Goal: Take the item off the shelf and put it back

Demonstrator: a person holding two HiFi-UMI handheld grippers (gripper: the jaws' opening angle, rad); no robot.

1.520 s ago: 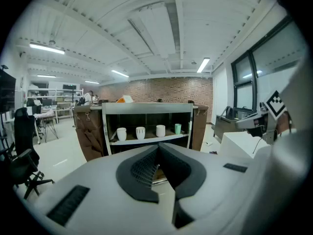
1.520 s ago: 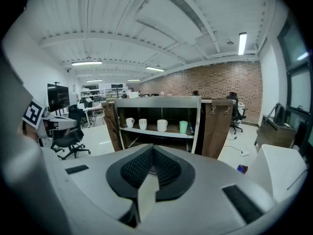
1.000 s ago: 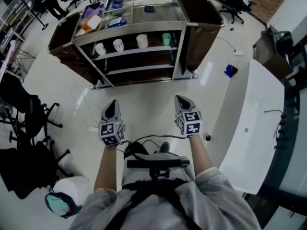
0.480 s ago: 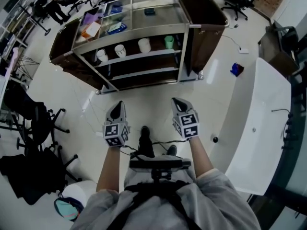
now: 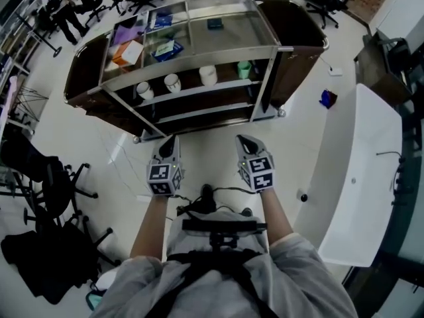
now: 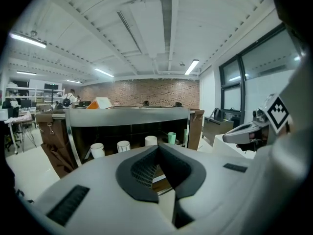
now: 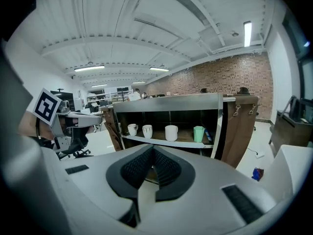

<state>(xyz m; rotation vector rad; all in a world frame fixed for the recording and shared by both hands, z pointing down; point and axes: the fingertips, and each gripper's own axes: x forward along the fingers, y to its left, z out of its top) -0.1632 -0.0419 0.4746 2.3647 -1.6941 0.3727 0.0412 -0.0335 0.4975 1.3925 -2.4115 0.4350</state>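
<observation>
- Right now both hand-held grippers hang side by side over the pale glossy floor (image 5: 212,121), just short of the steel-framed shelf trolley with brown fabric side bags (image 5: 192,65). Their tips point towards it.
- The left gripper (image 5: 171,140) has its jaws pressed together. In the left gripper view the dark ribbed pads (image 6: 142,173) meet at the tip with nothing between them.
- The right gripper (image 5: 244,140) is likewise closed and empty. In the right gripper view its pads (image 7: 166,170) meet at the front.
- Four cups stand in a row on the trolley's upper inner shelf, apart from one another and well apart from both grippers.
- From the left they are the first white cylindrical cup (image 5: 144,90), the second white cup (image 5: 172,83), the third, wider white cup (image 5: 208,75) and the pale green cup (image 5: 244,69) at the right end.
- The two shelves below them look dark, and I cannot tell what lies there.
- On the trolley's top tray lie an orange-and-white box (image 5: 126,52), a blue packet (image 5: 165,48) and a small dark object (image 5: 214,24).
- A long white table (image 5: 358,177) runs along the person's right side, and a small blue object (image 5: 326,99) lies on the floor between it and the trolley.
- Black office chairs (image 5: 50,171) stand to the left.
- Bare forearms and grey sleeves (image 5: 291,250) lead back from the grippers.
</observation>
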